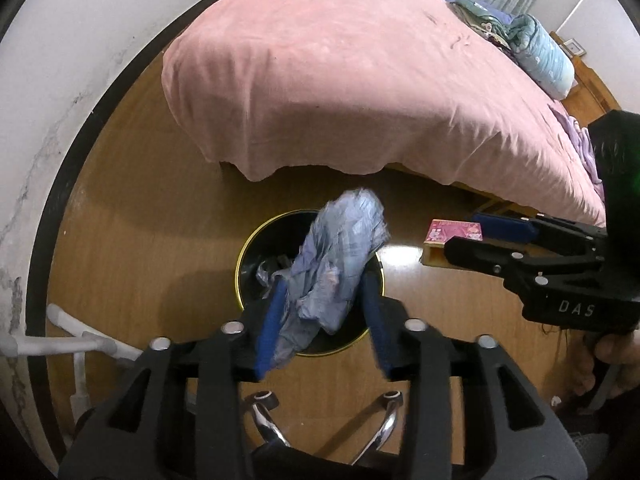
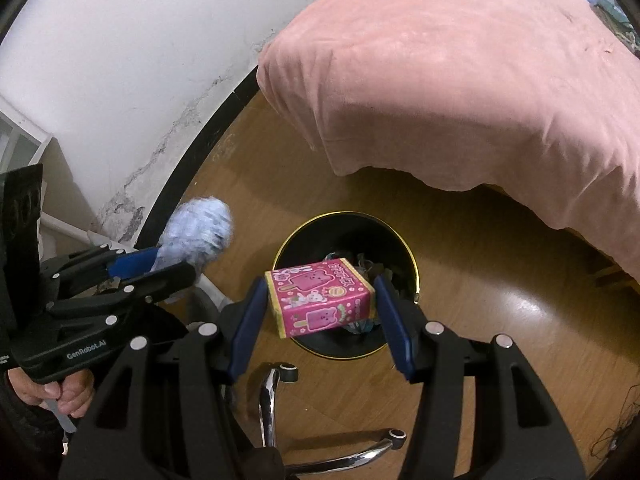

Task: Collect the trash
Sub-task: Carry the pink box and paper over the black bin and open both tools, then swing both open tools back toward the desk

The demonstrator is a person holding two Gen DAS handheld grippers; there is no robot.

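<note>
Blue fingers point(image 1: 276, 316) — crumpled bag point(image 1: 340, 256) hiding bin point(image 1: 248, 248) contents

- Both views are fairly bright, with soft indoor light and no hard shadows.
- The wooden floor point(image 2: 500, 280) shows a white glare spot to the right of the bin in the right wrist view, and a similar one appears in the left wrist view.
- A dark shadow lies under the overhang of the pink bedspread point(image 1: 340, 80).
- The inside of the trash bin point(image 2: 412, 256) is very dark, so its content is hard to read.
- The crumpled blue plastic point(image 1: 340, 264) looks slightly blurred at its top; in the right wrist view it is strongly smeared.
- Fisheye distortion bends the wall point(image 1: 60, 100) and its black baseboard into curves, and the corners are black.
- The pink box point(image 2: 320, 296) is sharp.
</note>
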